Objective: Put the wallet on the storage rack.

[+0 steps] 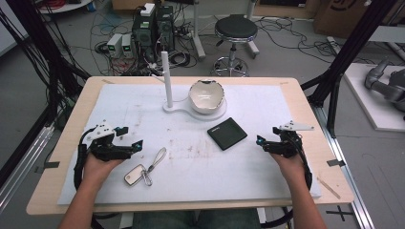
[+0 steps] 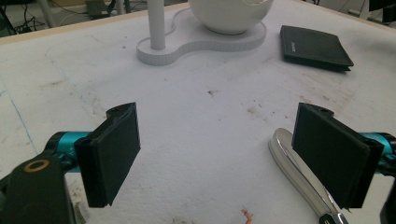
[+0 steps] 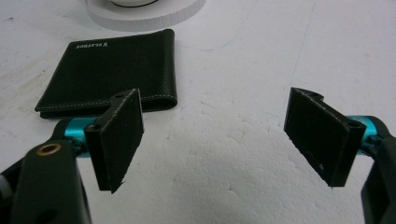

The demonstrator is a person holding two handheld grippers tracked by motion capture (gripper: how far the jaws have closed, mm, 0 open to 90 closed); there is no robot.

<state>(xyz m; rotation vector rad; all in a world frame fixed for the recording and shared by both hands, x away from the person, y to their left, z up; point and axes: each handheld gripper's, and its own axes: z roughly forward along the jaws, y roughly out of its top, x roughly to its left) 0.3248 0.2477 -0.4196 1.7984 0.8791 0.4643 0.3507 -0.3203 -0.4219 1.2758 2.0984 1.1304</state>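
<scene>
A black wallet lies flat near the middle of the white mat. A key fob with a strap and a ring lies left of centre. My left gripper rests at the left, open, jaws pointing right toward the fob's strap. My right gripper rests at the right, open, jaws pointing left at the wallet. Nothing sits between either pair of jaws. In the left gripper view the wallet lies far right.
A white bowl sits on a white stand base with an upright post at the mat's back. A stool, computers and cables stand on the floor beyond the table's wooden edge.
</scene>
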